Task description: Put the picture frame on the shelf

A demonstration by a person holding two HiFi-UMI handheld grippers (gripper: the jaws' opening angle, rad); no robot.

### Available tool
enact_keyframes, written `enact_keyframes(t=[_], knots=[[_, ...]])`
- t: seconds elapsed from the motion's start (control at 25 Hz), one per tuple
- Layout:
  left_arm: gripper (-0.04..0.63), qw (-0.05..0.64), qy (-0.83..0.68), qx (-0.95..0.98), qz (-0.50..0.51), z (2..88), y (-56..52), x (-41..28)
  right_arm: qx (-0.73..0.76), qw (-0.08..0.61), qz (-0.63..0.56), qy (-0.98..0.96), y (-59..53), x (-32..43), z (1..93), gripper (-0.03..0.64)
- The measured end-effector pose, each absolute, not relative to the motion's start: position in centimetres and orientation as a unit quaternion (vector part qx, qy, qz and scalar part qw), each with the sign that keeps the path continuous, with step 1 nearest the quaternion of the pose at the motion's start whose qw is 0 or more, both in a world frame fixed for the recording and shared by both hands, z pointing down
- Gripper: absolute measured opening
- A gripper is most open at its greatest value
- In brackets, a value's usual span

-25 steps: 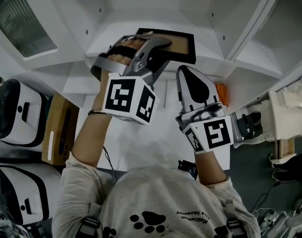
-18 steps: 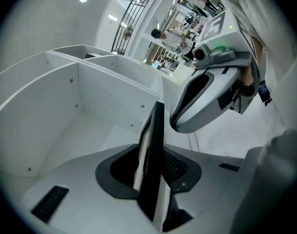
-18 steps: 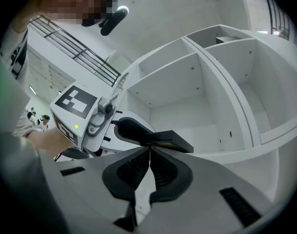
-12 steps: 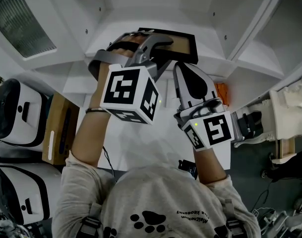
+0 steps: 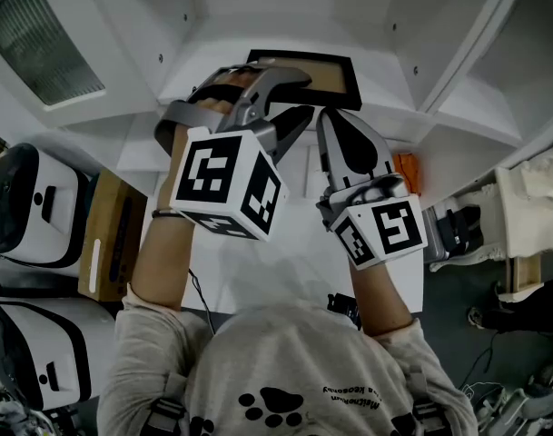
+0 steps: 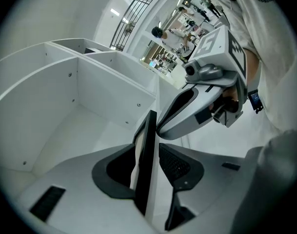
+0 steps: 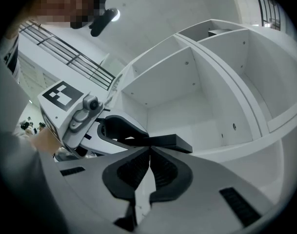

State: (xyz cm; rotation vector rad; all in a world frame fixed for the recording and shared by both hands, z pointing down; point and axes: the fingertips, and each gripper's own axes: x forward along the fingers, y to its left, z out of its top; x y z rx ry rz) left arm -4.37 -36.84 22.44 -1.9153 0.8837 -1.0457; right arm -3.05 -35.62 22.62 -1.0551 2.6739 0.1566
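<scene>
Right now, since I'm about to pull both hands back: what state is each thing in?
left hand-held gripper: open, jaws have just been opening, picture frame between them, unclamped.
right hand-held gripper: shut, empty.
picture frame: standing in the shelf, face toward the person.

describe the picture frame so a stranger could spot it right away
Find the white shelf unit across the top of the head view, then its middle compartment. The picture frame stands there, a flat rectangle. Its black border around a tan panel sets it apart from everything white around it.
</scene>
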Motion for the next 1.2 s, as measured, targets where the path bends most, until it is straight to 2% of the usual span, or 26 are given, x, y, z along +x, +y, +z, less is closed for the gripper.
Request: enact_keyframes(t=[0.2, 0.24, 0.32, 0.4, 0.52, 1.2], knots=[[0.147, 0.374, 0.386, -0.778, -0.324, 20.6, -34.7, -4.5, -0.370, 0.131, 0.048, 0.919, -36.1, -3.1, 23.0, 0.034], [0.138, 0.372, 0.398, -0.783, -0.301, 20.2, -34.3, -4.6, -0.370, 0.130, 0.047, 0.918, -36.2, -3.1, 23.0, 0.034], [0.076, 0.370, 0.420, -0.781, -0.276, 20.0, -33.9, -4.9, -0.372, 0.129, 0.046, 0.918, -36.3, -3.1, 23.2, 0.034], [0.040, 0.370, 0.430, -0.771, -0.291, 20.7, -34.2, -5.1, -0.375, 0.129, 0.044, 0.917, -36.4, -3.1, 23.3, 0.034], [0.030, 0.361, 0.437, -0.758, -0.321, 22.0, -35.1, -5.4, -0.379, 0.128, 0.043, 0.916, -36.6, -3.1, 23.3, 0.034], [0.023, 0.334, 0.472, -0.738, -0.348, 21.9, -39.0, -6.2, -0.394, 0.132, 0.042, 0.909, -37.5, -2.1, 23.5, 0.034]])
